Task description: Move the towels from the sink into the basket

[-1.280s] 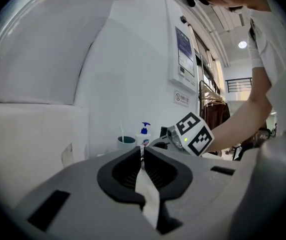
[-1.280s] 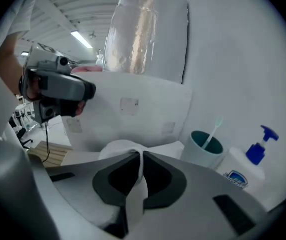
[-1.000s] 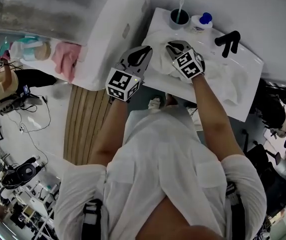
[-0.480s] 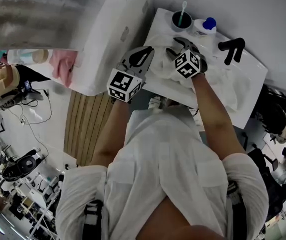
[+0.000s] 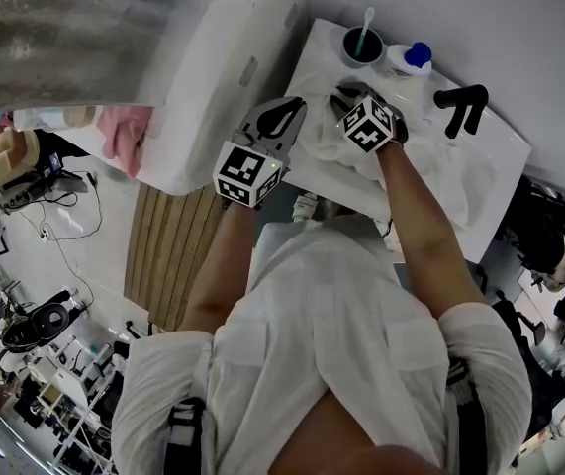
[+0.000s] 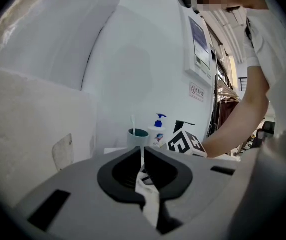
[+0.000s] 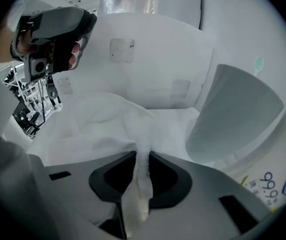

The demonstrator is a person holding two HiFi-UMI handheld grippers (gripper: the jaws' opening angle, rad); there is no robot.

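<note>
White towels (image 5: 452,170) lie crumpled in the white sink (image 5: 501,202). My right gripper (image 5: 347,96) points steeply down into the pile's left end. Its jaws have just been closing, and a fold of towel (image 7: 141,180) is pinched between them, so the right gripper (image 7: 143,157) is shut on it. My left gripper (image 5: 284,117) hovers at the sink's left edge, nearly level. A narrow strip of white towel (image 6: 151,200) hangs between the closed jaws of the left gripper (image 6: 143,152). The rest of the towel (image 7: 102,118) spreads out ahead of the right jaws.
A grey cup (image 5: 361,46) with a toothbrush and a soap bottle (image 5: 412,59) stand at the sink's back left corner, close to the right gripper. A black faucet (image 5: 458,101) rises behind the towels. A large white appliance (image 5: 213,77) flanks the sink on the left.
The right gripper has sunk into the towels; its jaws spread and then came together on a fold. The left gripper has stayed where it was.
</note>
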